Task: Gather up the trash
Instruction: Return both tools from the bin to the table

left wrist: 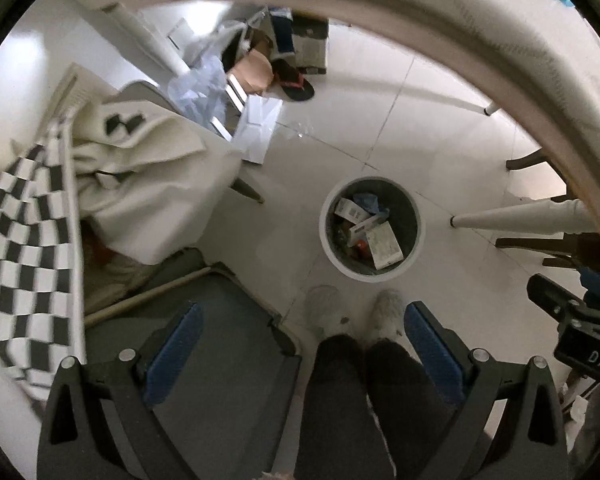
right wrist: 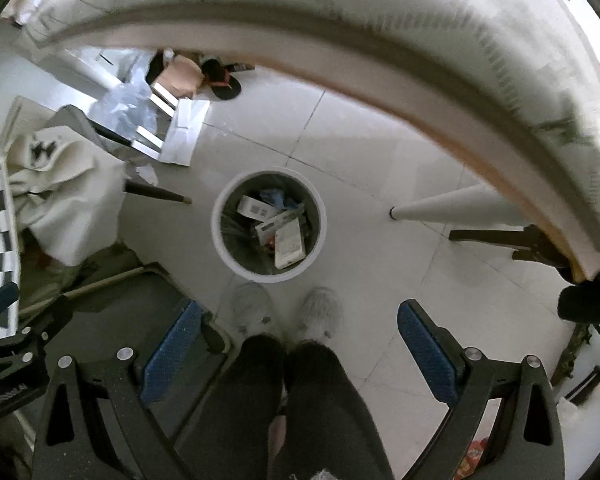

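From the left wrist, the left gripper [left wrist: 300,344] pointed down at the floor [left wrist: 380,128] with its blue-padded fingers [left wrist: 174,354] spread wide and nothing between them but the person's dark trouser legs and pale slippers [left wrist: 388,312]. Just ahead of the slippers stood the bin [left wrist: 328,240], a round white pail with cartons [left wrist: 384,246] and scraps of paper lying inside. The worktop [left wrist: 500,60] curved over the top and right of the view, its white leg [left wrist: 520,218] coming down to the floor near the bin. To the left a cream cloth [left wrist: 148,184] hung over a chair beside a checkered fabric [left wrist: 24,256]. At the far right edge part of the right gripper [left wrist: 572,312] showed, held level with the left.

From the right wrist, the right gripper [right wrist: 298,344] also faced down, fingers [right wrist: 428,354] held wide apart and gripping nothing. The bin [right wrist: 224,256] sat on the floor [right wrist: 380,152] straight ahead, beyond the slippers [right wrist: 320,312], with the cartons [right wrist: 288,244] in it. The worktop [right wrist: 340,40] arched overhead. A black sandal [right wrist: 224,84] lay farther off among boxes and plastic bags. The left gripper [right wrist: 24,340] showed partly at the left edge.
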`<state>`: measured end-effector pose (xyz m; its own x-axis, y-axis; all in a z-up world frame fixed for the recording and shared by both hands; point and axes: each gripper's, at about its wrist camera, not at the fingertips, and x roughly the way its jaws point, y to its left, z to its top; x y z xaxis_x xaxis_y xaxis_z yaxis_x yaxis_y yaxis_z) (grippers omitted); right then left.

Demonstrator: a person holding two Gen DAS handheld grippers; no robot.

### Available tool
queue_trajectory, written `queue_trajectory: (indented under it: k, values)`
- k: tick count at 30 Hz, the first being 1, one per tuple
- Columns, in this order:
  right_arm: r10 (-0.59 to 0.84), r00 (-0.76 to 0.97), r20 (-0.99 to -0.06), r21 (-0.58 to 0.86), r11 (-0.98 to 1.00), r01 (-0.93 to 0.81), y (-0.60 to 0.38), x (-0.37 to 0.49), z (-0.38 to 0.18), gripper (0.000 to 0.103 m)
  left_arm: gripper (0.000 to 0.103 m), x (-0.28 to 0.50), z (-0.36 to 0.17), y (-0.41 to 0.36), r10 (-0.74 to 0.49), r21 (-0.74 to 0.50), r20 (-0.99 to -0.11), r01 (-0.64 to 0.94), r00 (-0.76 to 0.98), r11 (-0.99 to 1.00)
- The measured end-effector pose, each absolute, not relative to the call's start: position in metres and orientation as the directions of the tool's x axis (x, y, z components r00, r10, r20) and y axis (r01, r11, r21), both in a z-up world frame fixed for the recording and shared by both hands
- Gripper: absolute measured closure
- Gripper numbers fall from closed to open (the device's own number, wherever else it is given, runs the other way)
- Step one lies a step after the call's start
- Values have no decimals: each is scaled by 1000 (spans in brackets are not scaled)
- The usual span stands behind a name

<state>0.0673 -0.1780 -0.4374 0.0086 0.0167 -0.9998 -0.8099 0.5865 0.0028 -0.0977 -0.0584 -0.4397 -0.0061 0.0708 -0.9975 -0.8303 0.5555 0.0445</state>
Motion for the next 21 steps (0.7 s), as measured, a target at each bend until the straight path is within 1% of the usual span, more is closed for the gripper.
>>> queue_trajectory:
  k: [4, 9, 12, 15, 19, 21]
  values:
    - [65, -11, -998, 50, 625, -779, -172, 76, -385, 3, 0, -91, -389, -50, 130, 78, -991, -829, -7, 554]
    - [152, 1, -988, 108, 705, -700, -151, 124, -325, 3, 0, -56, -339, -17, 221, 111, -975, -833, 14, 542]
    - [192, 42, -980, 119, 749, -651, -133, 175, -293, 3, 0, -14, -310, 9, 272, 116, -961, -834, 42, 540]
    - [209, 71, -975, 121, 776, -619, -115, 232, -272, 3, 0, 35, -290, 34, 329, 145, -943, -827, 51, 544]
    - [225, 103, -969, 128, 813, -568, -84, 323, -252, 3, 0, 100, -284, 74, 365, 191, -931, -821, 23, 538]
    - [239, 89, -967, 159, 837, -523, -66, 376, -252, 3, 0, 131, -289, 98, 369, 206, -929, -829, 0, 520]
